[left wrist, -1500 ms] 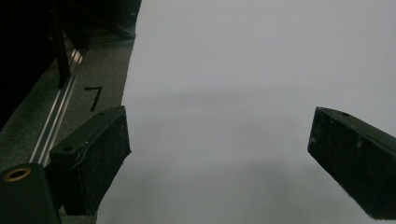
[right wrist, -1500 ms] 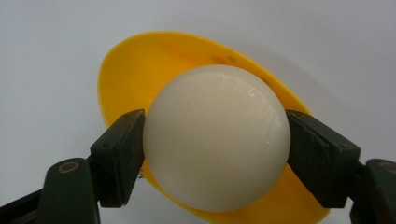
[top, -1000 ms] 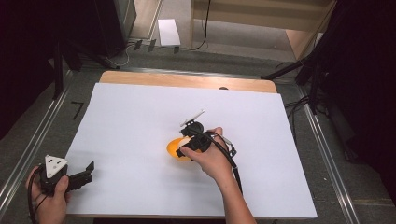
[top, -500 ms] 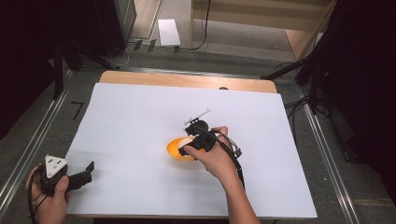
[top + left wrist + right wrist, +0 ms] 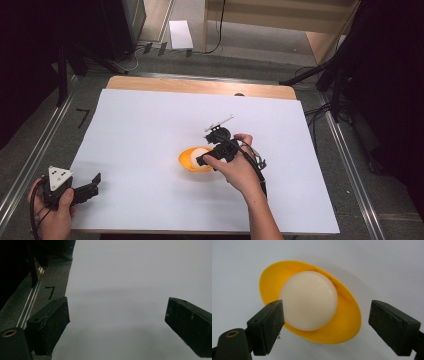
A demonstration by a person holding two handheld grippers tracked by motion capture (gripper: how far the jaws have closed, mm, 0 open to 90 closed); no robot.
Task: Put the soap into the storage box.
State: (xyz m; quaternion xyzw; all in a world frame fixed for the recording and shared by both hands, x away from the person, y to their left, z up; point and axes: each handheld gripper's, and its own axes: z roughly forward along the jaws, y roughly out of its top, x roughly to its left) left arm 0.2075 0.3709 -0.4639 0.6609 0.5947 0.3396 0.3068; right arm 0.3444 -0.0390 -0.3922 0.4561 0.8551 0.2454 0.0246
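Note:
A yellow bowl (image 5: pixel 189 160) sits near the middle of the white sheet (image 5: pixel 150 125), with a round white ball (image 5: pixel 199 153) resting inside it. In the right gripper view the ball (image 5: pixel 308 303) rests in the bowl (image 5: pixel 347 317). My right gripper (image 5: pixel 325 318) is open, its jaws wide apart on either side of the bowl, just above it. In the high view the right gripper (image 5: pixel 212 159) sits at the bowl's right edge. My left gripper (image 5: pixel 92 186) rests at the sheet's near-left corner, open, with bare sheet between its jaws (image 5: pixel 117 317).
The sheet covers a wooden table (image 5: pixel 200 87) framed by metal rails (image 5: pixel 345 165). A black mark (image 5: pixel 82 117) lies on the grey surface left of the sheet. A white paper (image 5: pixel 180 34) and cables lie on the floor beyond.
My right hand and gripper have shifted slightly toward the right and turned a little beside the bowl. The left gripper has stayed put.

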